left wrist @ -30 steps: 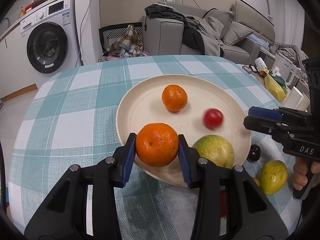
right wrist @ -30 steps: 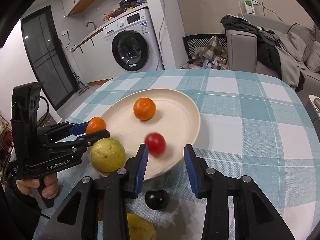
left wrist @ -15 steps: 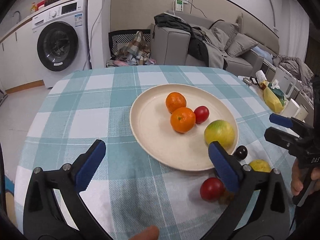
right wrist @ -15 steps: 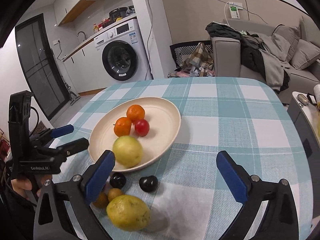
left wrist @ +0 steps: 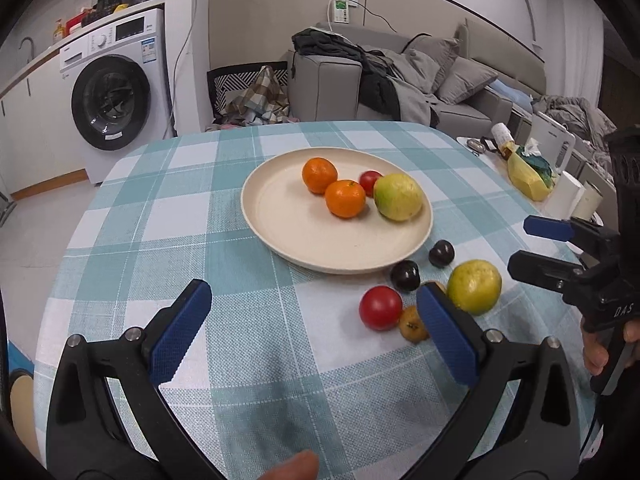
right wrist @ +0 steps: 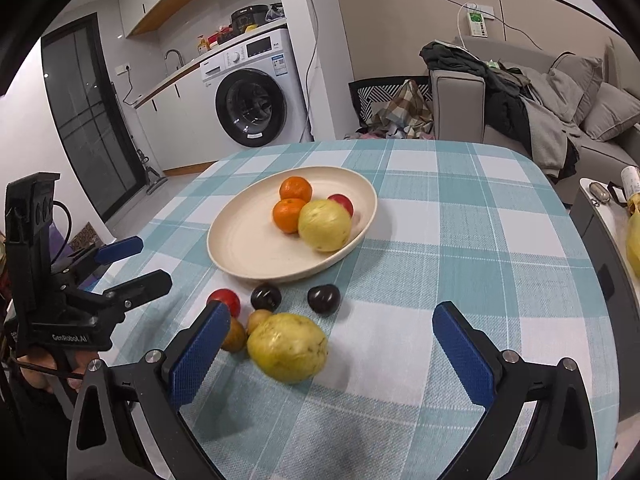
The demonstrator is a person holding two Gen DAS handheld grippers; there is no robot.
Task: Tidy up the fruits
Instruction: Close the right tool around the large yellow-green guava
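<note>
The round cream plate [left wrist: 280, 232] sits near the middle of the table, holding four fruits clustered at its 1 o'clock side: two orange mandarins [left wrist: 345, 204], touching each other, a small red tomato [left wrist: 369, 179] behind them, and a yellow-green guava [left wrist: 398, 197] pressed against the nearer mandarin.

Off the plate, at its 5 o'clock rim, lies a loose group: two dark plums [right wrist: 324, 299], a second red tomato [left wrist: 380, 307], two small brownish-yellow fruits [right wrist: 258, 320] and a large yellow-green guava [right wrist: 287, 347]. In the right wrist view this guava lies just ahead of the right gripper [right wrist: 336, 354], whose blue-padded jaws stand wide apart and hold nothing. The left gripper [left wrist: 316, 340] also stands wide apart and holds nothing, over bare cloth at the plate's 7 o'clock.

The surface is a rounded table under a teal-and-white checked tablecloth [left wrist: 168, 216]. Cloth lies bare at the plate's 9 and 12 o'clock, and in the right wrist view at 3 o'clock out to the table edge.

Beyond the far edge stand a white front-loading washing machine [left wrist: 114, 96] at 10 o'clock, a grey sofa heaped with dark clothes [left wrist: 384, 76] at 1 o'clock, and a low side surface with a yellow bag [left wrist: 528, 178] at 3 o'clock.
</note>
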